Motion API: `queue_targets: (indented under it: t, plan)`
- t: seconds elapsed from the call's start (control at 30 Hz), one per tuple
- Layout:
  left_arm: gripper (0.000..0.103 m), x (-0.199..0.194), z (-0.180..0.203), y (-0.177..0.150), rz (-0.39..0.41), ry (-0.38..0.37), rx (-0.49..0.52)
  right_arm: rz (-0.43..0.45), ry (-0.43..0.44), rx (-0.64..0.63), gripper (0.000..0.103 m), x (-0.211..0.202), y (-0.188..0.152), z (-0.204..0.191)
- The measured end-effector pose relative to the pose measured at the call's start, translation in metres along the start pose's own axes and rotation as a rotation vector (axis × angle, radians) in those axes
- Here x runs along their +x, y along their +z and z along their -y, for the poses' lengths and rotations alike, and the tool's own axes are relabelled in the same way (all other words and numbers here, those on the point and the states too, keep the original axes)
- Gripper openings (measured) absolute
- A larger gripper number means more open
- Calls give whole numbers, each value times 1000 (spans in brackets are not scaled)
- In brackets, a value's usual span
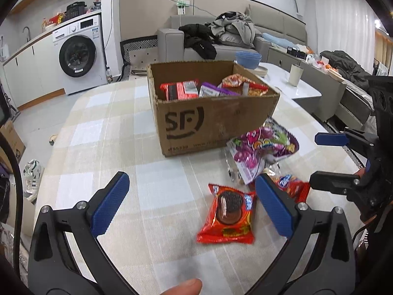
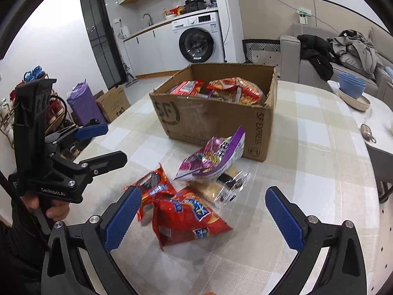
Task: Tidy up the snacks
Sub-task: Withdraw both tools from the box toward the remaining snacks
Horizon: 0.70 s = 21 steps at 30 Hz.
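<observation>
An open SF cardboard box (image 1: 216,120) (image 2: 216,120) stands on the checked tablecloth with several snack packs inside. In front of it lie a red cookie pack (image 1: 227,217) (image 2: 151,183), a purple candy bag (image 1: 262,151) (image 2: 213,156), a red chip bag (image 2: 189,217) (image 1: 291,186) and a clear wrapped snack (image 2: 224,184). My left gripper (image 1: 194,201) is open and empty, the cookie pack between its fingers. My right gripper (image 2: 200,217) is open and empty over the red chip bag. Each gripper shows in the other's view: the right (image 1: 321,157), the left (image 2: 108,145).
A white side table (image 1: 289,83) carries blue bowls (image 1: 248,59) (image 2: 351,87) and a cup (image 1: 294,75). A sofa with clothes (image 1: 221,36) stands behind. A washing machine (image 1: 78,56) is at the far left. The table edge (image 2: 378,196) runs close on the right.
</observation>
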<state>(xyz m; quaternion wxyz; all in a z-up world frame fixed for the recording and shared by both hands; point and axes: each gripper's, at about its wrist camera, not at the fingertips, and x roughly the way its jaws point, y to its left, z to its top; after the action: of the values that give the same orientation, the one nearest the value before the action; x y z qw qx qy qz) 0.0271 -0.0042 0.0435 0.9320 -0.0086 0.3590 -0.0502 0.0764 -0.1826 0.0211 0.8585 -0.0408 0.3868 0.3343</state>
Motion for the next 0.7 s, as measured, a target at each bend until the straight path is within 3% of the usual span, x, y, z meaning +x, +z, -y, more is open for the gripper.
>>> queue_targets:
  t: [0.4, 0.7]
  plan:
    - [102, 37, 13, -20, -126, 2, 69, -127, 3, -25, 103, 34, -18, 1]
    - [102, 59, 17, -28, -164, -11, 82, -172, 6, -28, 103, 49, -22, 0]
